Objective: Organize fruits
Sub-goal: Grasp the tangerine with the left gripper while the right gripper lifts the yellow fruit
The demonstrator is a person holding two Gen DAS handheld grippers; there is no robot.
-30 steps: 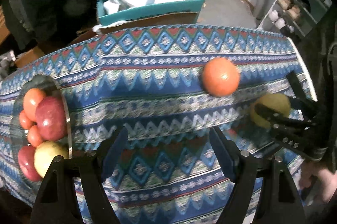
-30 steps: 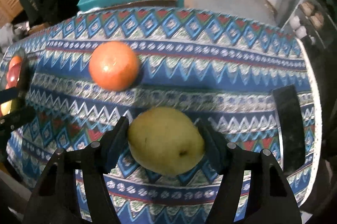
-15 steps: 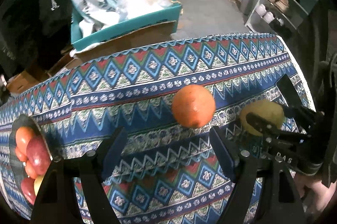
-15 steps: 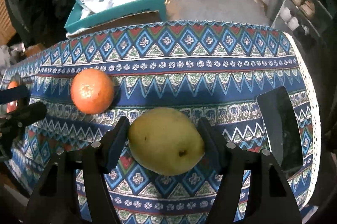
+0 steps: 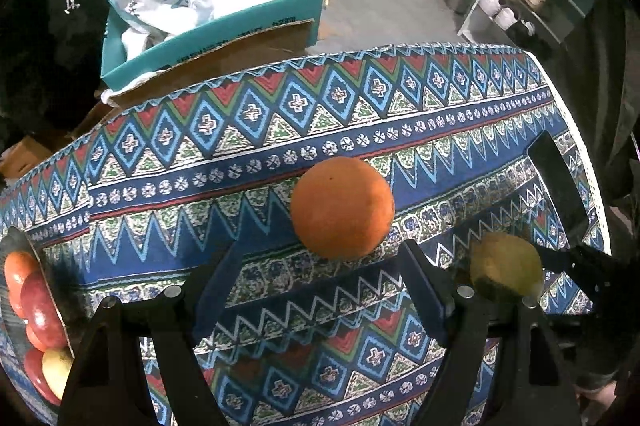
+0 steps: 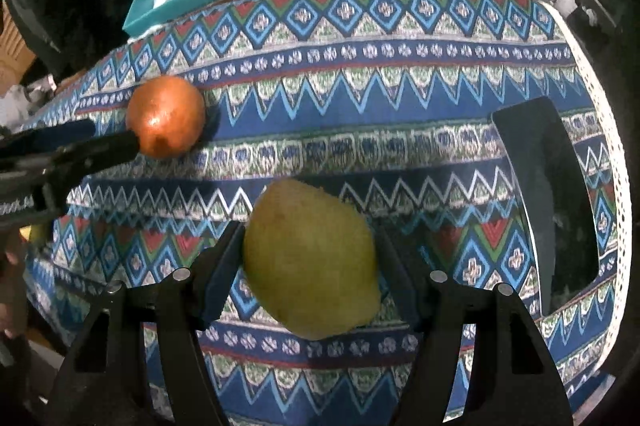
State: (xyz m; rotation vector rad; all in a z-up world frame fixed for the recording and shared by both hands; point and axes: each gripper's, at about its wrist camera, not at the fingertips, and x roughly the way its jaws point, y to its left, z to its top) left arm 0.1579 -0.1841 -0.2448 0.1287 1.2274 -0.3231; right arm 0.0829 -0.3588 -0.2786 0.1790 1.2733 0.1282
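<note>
I had the right gripper (image 6: 310,258) clamped on the yellow-green pear (image 6: 310,258), lifted over the near part of the blue patterned tablecloth (image 6: 400,74). My left gripper (image 5: 316,278) was spread wide and empty, and over the last second it had swung away from the round metal plate of red and yellow fruit (image 5: 52,282) at far left and closed in on the round orange (image 5: 342,208), which now sat just ahead of its open fingers. I judged a two-handed carry was shaping up: grab the orange, then take both to the plate. Right of the pear lay a flat black slab (image 6: 548,194) near the cloth's white-trimmed right edge. Beyond, the cloth's far stretch offered room; past it stood a teal cardboard box (image 5: 216,38).
</note>
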